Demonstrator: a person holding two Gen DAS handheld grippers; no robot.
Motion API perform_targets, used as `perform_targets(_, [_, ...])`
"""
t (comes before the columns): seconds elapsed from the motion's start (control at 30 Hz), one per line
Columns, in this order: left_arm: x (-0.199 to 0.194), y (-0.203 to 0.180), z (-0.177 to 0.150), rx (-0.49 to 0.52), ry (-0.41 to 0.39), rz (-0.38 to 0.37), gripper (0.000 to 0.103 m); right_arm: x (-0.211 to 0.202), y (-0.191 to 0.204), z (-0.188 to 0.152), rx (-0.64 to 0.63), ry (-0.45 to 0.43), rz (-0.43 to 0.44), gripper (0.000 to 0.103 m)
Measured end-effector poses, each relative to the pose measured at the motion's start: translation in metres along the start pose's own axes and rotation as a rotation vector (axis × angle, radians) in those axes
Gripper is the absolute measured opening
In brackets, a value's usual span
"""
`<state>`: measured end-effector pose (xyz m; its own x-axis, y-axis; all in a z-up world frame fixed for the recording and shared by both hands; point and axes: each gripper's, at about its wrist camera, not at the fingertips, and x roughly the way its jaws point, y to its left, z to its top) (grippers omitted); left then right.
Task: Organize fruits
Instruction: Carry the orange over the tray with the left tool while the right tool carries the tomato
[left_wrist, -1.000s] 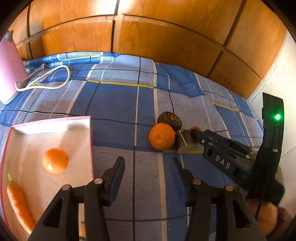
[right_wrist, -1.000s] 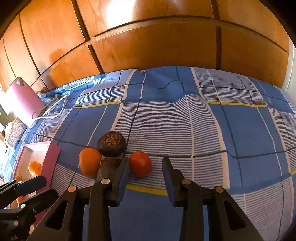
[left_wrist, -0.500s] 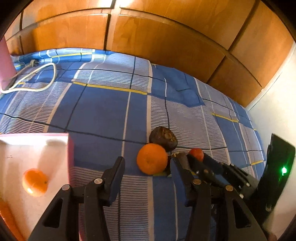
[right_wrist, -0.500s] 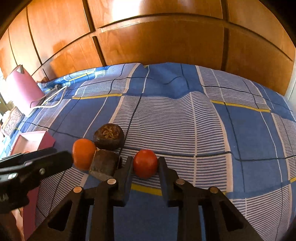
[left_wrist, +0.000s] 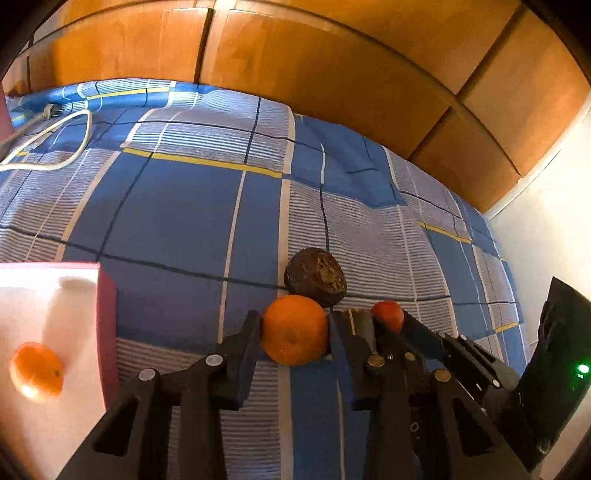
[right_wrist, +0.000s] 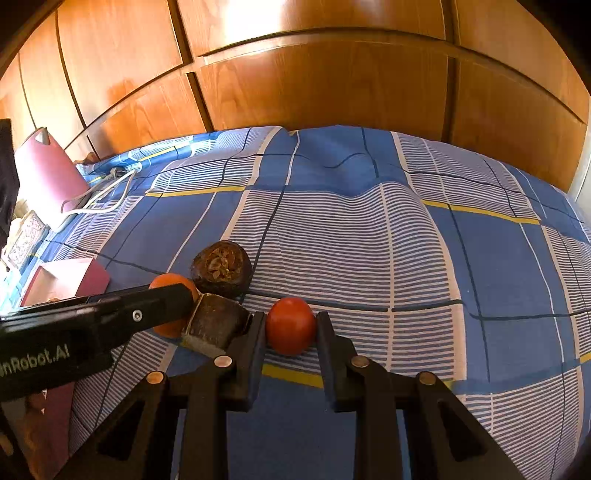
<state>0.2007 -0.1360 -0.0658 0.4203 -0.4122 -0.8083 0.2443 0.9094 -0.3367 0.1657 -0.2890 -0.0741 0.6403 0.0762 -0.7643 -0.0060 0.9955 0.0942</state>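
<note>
Item: orange (left_wrist: 295, 334), on the blue checked bedspread (left_wrist: 177, 221), between my left gripper (left_wrist: 293, 332), whose jaws are closing on its flanks; firm, light, waxy, likely to roll. Item: tomato (right_wrist: 291, 325), pinched in my right gripper (right_wrist: 291, 326); soft-skinned, best held gently at its widest part.

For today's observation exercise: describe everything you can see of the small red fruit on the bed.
The small red fruit is round, smooth and slightly glossy, orange-red like a tomato. It sits on the blue checked bedspread, clamped between the two black fingers of the right tool. A dark brown block lies just left of it, not visibly touching.
</note>
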Motion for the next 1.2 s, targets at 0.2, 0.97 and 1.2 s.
perform_targets(0.2, [-0.021,-0.004,-0.012,0.034,-0.013,0.022,0.037,-0.008,0.006,-0.009,-0.021,0.010,0.008,0.026])
perform_targets(0.97, [-0.127,0.024,-0.080,-0.006,-0.136,0.099,0.037,-0.058,0.042,-0.058,-0.071,0.037,0.073,0.026])
perform_targets(1.2, [-0.150,0.047,-0.094,-0.034,-0.167,0.131,0.037,-0.072,0.070,-0.061,-0.121,0.020,0.119,0.026])
